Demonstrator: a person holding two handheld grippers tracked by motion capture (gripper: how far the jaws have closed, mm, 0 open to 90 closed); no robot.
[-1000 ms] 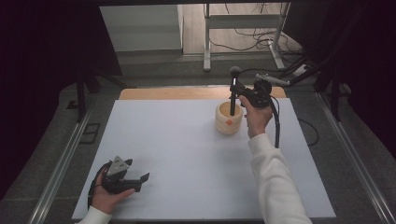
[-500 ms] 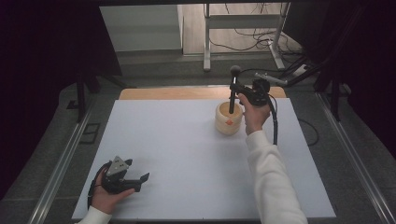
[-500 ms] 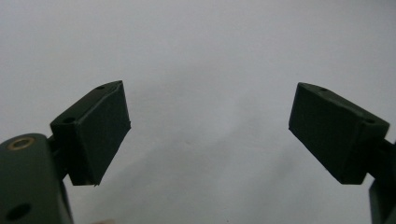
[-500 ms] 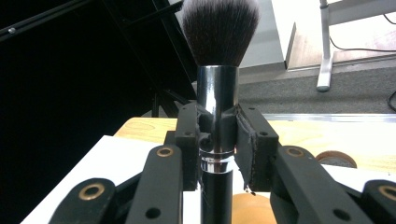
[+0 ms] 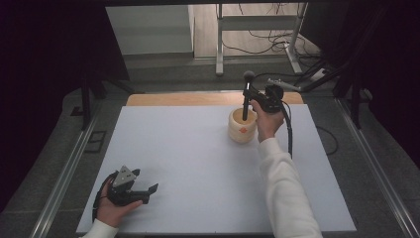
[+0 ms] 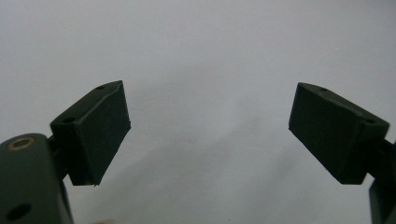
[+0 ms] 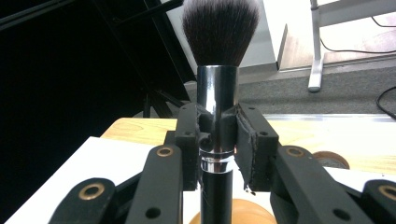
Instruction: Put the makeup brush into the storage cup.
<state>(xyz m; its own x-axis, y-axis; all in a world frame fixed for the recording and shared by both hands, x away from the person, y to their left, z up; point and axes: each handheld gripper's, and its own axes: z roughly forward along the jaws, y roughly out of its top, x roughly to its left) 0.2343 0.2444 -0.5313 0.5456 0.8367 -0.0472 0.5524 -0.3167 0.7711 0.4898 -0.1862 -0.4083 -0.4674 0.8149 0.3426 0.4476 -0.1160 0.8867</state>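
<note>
A makeup brush (image 5: 246,96) with dark bristles and a shiny metal ferrule (image 7: 217,100) stands upright, bristles up. My right gripper (image 5: 250,101) is shut on its ferrule, and the pads (image 7: 250,140) press it from both sides. The brush's black handle reaches down into a cream, round holder (image 5: 242,126) on the white table top (image 5: 198,158); the holder's wooden rim (image 7: 233,212) shows just below the jaws. My left gripper (image 5: 148,191) rests low at the table's near left corner, open, with nothing between its pads (image 6: 98,130).
A wooden strip (image 5: 173,99) runs along the table's far edge. Behind it are a white desk frame (image 5: 220,44) and loose cables (image 5: 277,42) on the floor. Metal rails (image 5: 64,178) flank the table on both sides.
The right hand has shifted slightly leftward and down with the brush, sinking its handle toward the holder. The left gripper has stayed put.
</note>
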